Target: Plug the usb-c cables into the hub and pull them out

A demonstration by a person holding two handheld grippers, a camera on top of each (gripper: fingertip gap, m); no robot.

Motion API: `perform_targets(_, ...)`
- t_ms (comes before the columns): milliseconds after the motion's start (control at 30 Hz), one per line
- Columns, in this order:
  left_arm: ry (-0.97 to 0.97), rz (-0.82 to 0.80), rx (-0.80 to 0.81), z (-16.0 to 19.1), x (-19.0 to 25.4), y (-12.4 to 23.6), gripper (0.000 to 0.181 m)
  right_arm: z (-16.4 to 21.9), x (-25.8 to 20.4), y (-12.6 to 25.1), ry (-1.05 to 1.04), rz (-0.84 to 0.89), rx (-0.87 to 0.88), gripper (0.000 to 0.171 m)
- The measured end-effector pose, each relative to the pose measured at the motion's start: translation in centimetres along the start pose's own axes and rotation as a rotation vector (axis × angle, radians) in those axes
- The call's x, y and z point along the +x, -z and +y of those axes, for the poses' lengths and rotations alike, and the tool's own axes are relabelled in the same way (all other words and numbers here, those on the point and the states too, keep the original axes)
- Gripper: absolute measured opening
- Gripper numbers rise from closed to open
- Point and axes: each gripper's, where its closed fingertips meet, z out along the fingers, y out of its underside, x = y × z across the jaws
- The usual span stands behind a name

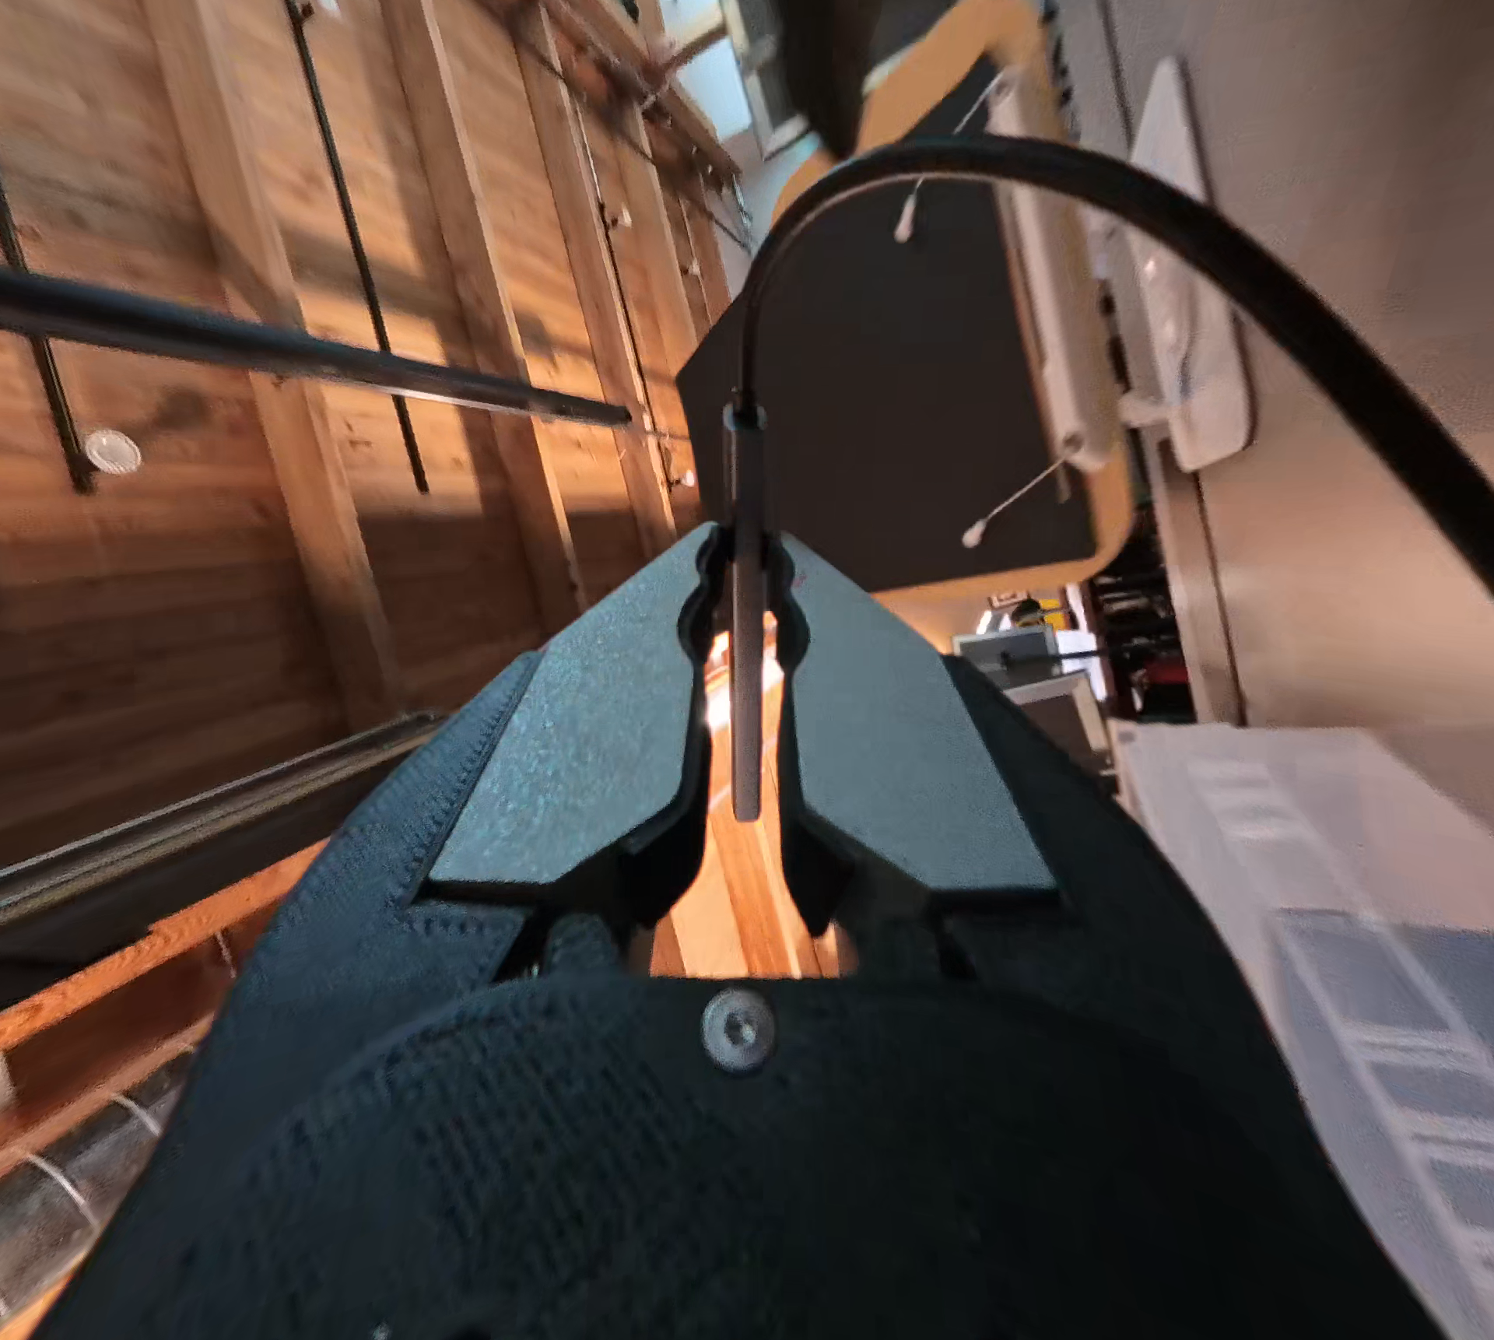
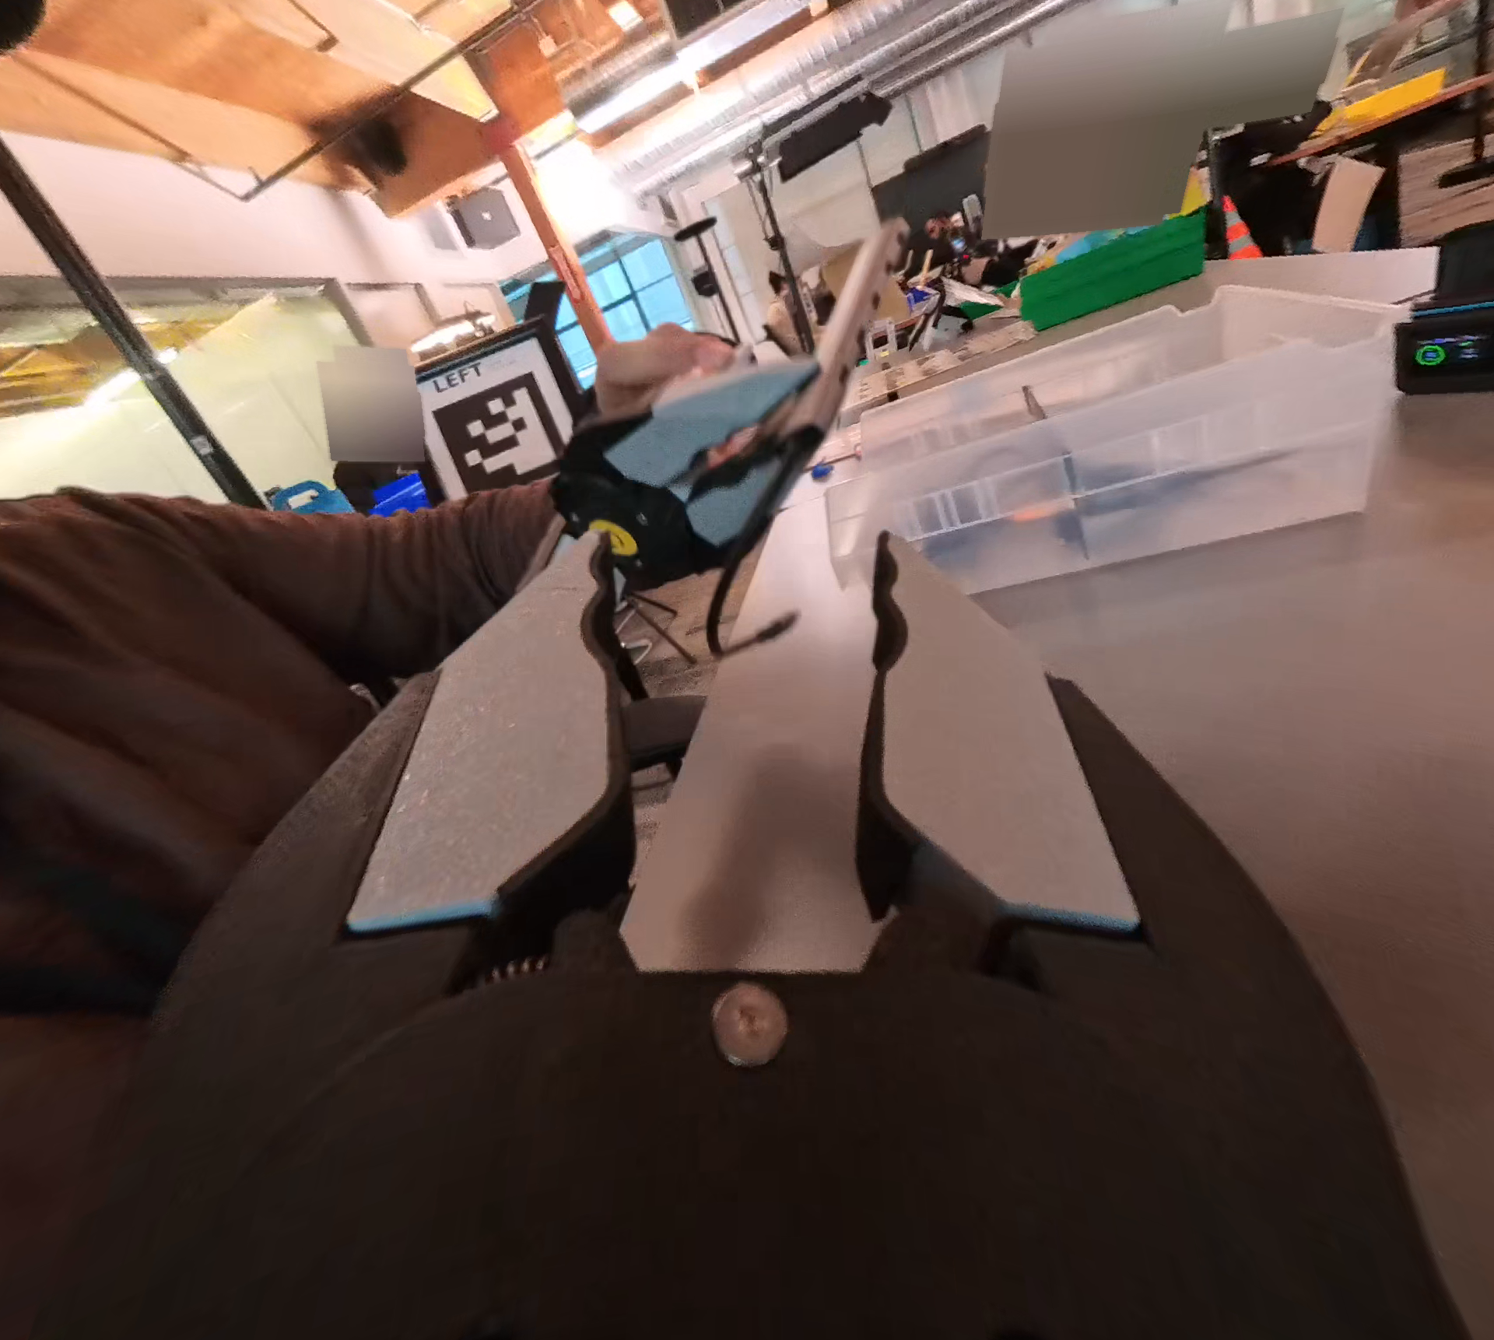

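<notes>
The left gripper (image 1: 748,557) clamps a slim grey metal hub (image 1: 745,654) edge-on above the grey table (image 2: 1213,735), probably exposing ports; right gripper (image 2: 740,573) gapes empty below it.

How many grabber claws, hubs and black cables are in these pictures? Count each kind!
Grippers: 2 (left gripper, right gripper)
Hub: 1
Black cable: 1
Total: 4
</notes>
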Motion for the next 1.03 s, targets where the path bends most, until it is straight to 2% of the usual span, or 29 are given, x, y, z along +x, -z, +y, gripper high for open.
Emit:
perform_targets(67,-0.007,0.008,0.020,-1.7,1.4,0.3,0.007,0.6,0.0,-0.2,0.010,-0.010,-0.033,0.072)
perform_targets(167,-0.010,-0.007,0.055,-3.6,2.4,-0.1,0.007,2.1,1.4,-1.1,0.024,0.068,-0.110,0.065)
perform_targets(233,0.013,-0.022,0.098,-5.1,2.6,-0.4,0.007,2.9,2.9,-1.3,0.026,0.139,-0.140,0.052)
perform_targets(267,0.032,-0.023,0.114,-5.7,2.7,-0.7,0.007,3.1,3.2,-1.2,0.011,0.142,-0.145,0.040)
perform_targets(333,0.087,-0.008,0.112,-6.5,3.4,-1.3,0.007,3.4,2.7,-1.0,-0.054,0.062,-0.155,0.015)
perform_targets(400,0.144,-0.012,0.115,-6.9,3.9,-1.8,0.007,3.5,2.9,-0.4,-0.135,0.038,-0.151,0.012)
perform_targets(467,0.211,0.002,0.104,-7.0,4.5,-2.3,0.008,3.5,3.8,0.1,-0.127,0.083,-0.159,0.008)
perform_targets(533,0.342,0.029,0.063,-6.6,5.1,-2.7,0.014,3.5,5.1,0.8,-0.020,0.211,-0.195,0.005)
perform_targets(567,0.466,0.064,0.011,-6.0,5.4,-2.6,0.013,3.7,5.9,1.3,0.081,0.311,-0.239,0.006)
perform_targets(600,0.638,0.100,-0.022,-5.8,5.4,-2.3,0.012,3.7,6.7,2.0,0.217,0.420,-0.298,0.006)
perform_targets(667,0.974,0.176,-0.037,-5.7,5.0,-1.4,0.023,3.1,7.2,2.9,0.566,0.588,-0.410,0.005)
perform_targets(733,1.152,0.184,-0.077,-4.4,4.7,-0.9,0.024,2.6,6.8,2.9,0.869,0.664,-0.467,0.005)
perform_targets(800,1.167,0.178,-0.133,-2.7,5.0,-1.0,0.028,2.8,6.5,2.3,1.008,0.678,-0.494,0.005)
perform_targets(900,1.113,0.219,-0.204,-1.2,6.3,-1.2,0.036,3.7,6.1,1.7,1.059,0.645,-0.520,0.005)
perform_targets(1033,1.125,0.327,-0.215,-1.5,8.1,-0.6,0.040,3.7,6.6,2.4,1.214,0.685,-0.596,0.005)
